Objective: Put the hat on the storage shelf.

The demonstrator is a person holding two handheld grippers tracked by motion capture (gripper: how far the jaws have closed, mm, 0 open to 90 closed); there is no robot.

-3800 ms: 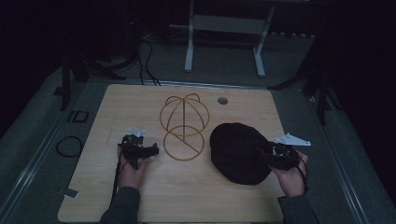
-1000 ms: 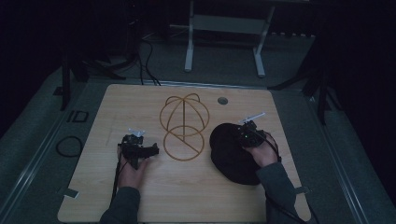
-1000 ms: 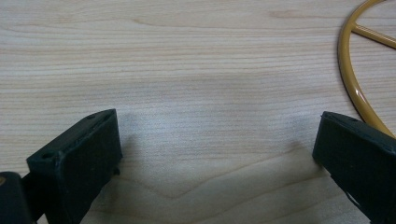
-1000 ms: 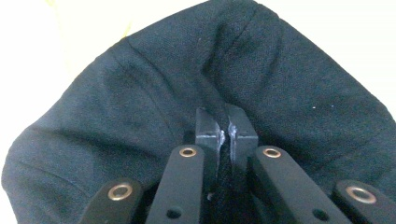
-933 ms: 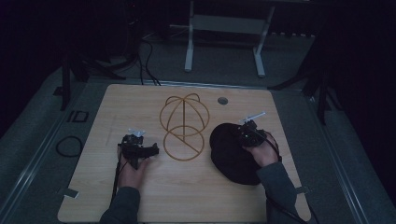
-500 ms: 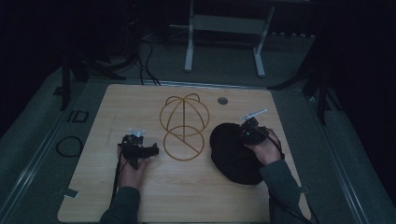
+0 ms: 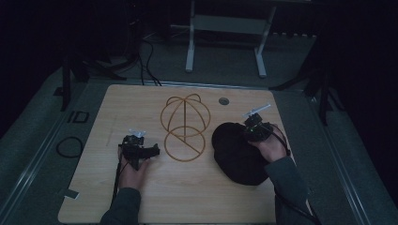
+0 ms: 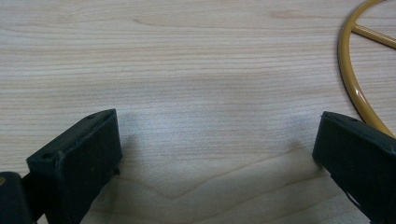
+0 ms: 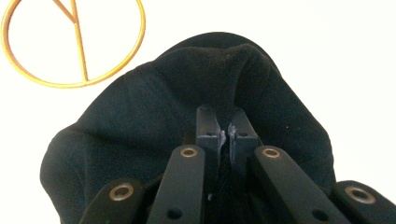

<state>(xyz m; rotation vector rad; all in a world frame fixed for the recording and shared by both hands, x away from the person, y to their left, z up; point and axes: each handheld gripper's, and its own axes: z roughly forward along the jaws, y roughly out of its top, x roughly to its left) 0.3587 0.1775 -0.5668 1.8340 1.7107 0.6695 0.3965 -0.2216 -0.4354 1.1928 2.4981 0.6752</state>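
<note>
Right gripper (image 7: pixel 251 127) moved, pinching black cloth (image 7: pixel 234 154).

Light wooden table (image 7: pixel 197 197) bearing 1 gold wire frame of joined rings (image 7: pixel 184 126) at centre, black cloth hat (image 7: pixel 237 154) just right of it, left gripper (image 7: pixel 149 151) just left of frame, right gripper (image 7: pixel 248 129) on hat's far edge, small round grey disc (image 7: pixel 224 101) behind.

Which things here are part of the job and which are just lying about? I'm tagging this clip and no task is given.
In play, as far as the pictures suggest:
right gripper, shut on the black cloth
black cloth
wire stand, likely
left gripper, open over bare table

Lying about:
round grommet in the table
cable loop on the floor
</note>
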